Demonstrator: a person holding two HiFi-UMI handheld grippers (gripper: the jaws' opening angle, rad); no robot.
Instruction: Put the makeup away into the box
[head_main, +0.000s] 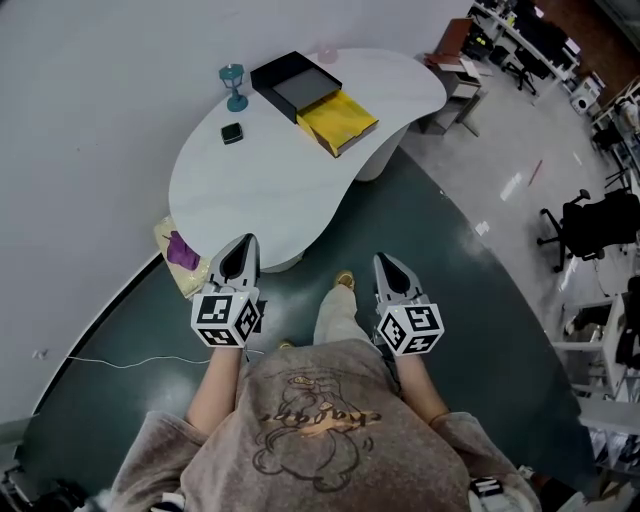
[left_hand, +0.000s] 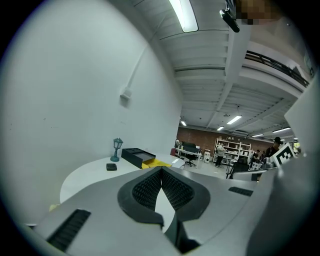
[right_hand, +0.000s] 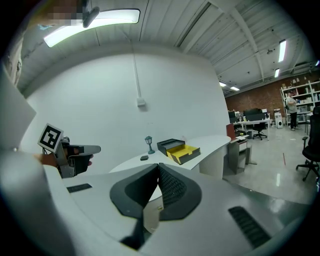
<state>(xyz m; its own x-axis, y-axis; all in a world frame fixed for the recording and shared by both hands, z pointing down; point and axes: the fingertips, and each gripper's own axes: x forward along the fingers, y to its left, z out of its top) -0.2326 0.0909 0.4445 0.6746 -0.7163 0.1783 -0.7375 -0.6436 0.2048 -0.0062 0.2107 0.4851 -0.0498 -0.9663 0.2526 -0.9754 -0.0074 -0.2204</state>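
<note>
I've got both tools low in front of me. The left hand-held gripper is fully closed, pads tip to tip with nothing between them. The right hand-held gripper is pinched together too, and empty. The white table lies ahead of both, well apart from the tips. On it, the small dark makeup compact sits straight ahead of the left hand-held gripper. The black box, its yellow tray slid out, is beyond the compact and to its right. A teal lamp figurine stands just behind the compact.
</note>
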